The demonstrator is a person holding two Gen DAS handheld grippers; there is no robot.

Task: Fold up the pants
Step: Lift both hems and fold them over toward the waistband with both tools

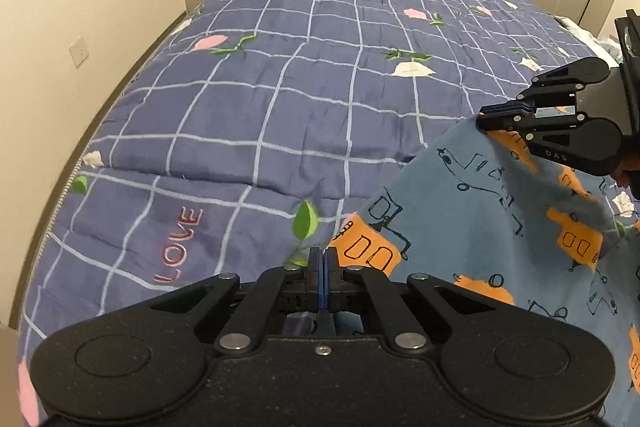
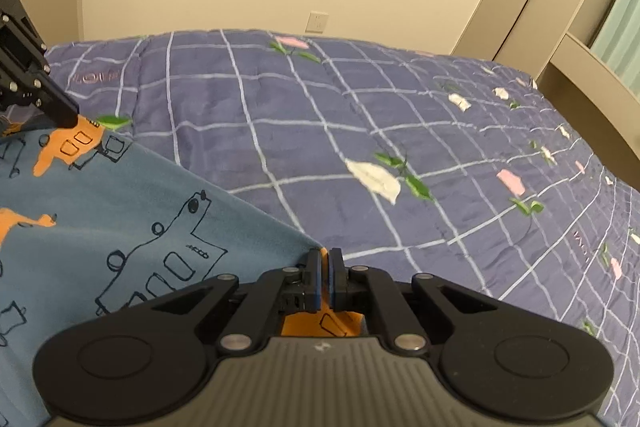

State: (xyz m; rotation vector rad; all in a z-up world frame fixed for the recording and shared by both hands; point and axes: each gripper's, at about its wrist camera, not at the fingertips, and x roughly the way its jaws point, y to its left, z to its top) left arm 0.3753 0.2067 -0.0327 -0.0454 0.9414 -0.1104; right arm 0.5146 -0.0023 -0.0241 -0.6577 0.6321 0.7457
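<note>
**Mei:** Between the two grippers hangs the pants [image 1: 472, 211], blue cloth with orange print, lifted off the quilt [image 1: 280, 87]. The left gripper [image 1: 323, 259] has its pads pressed together on an orange-printed corner just to its right; the right gripper [image 2: 325, 259] pinches the far corner, cloth running back between its pads.

**Jon:** What might fail?

**Mei:** Both bites look thin, right at the hem. I'd guess a tug apart, or a quick swing forward, could slip a corner free, most likely on the left, where little cloth shows between the pads. Uneven heights would lay the fold crooked.

**Jon:** What can't you see?

**Mei:** Everything below and behind the grippers: the cloth's lower part is cut off, so I can't tell waistband from leg ends, nor how many layers each gripper holds. The holder's hand is barely visible.
</note>
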